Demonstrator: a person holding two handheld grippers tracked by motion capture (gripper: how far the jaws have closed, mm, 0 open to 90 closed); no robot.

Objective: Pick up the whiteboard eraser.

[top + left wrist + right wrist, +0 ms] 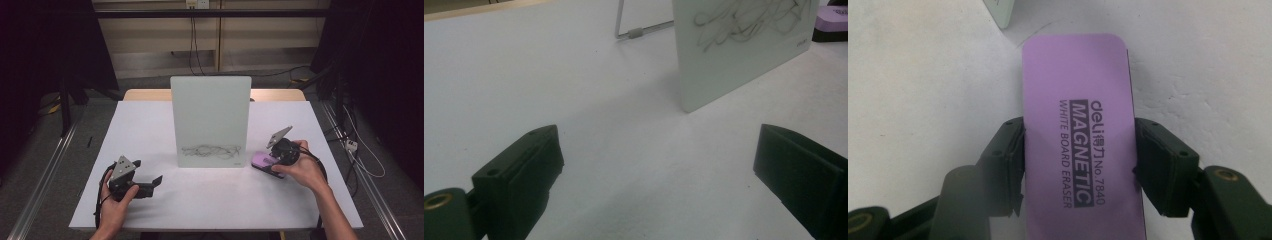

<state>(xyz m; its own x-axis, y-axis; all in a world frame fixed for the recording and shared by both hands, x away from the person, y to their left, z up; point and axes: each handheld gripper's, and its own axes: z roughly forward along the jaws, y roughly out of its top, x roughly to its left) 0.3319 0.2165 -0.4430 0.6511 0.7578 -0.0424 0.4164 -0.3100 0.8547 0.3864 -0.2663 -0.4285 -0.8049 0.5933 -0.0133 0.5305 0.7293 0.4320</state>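
Observation:
A purple whiteboard eraser (1078, 140) lies flat on the white table (210, 195), just right of an upright small whiteboard (210, 120) with black scribbles (212, 151) along its lower edge. My right gripper (1079, 160) points down at the eraser (261, 160), and its two black pads press against the eraser's long sides. My left gripper (148, 177) rests low on the table at the front left, held in a hand, its jaws wide apart with nothing between them. In the left gripper view the board (744, 45) and the eraser (831, 22) lie ahead to the right.
The board leans on a wire stand (639, 31) behind it. A wooden table edge (145, 94) shows beyond the white surface. Dark frames and cables (360, 150) flank the table on both sides.

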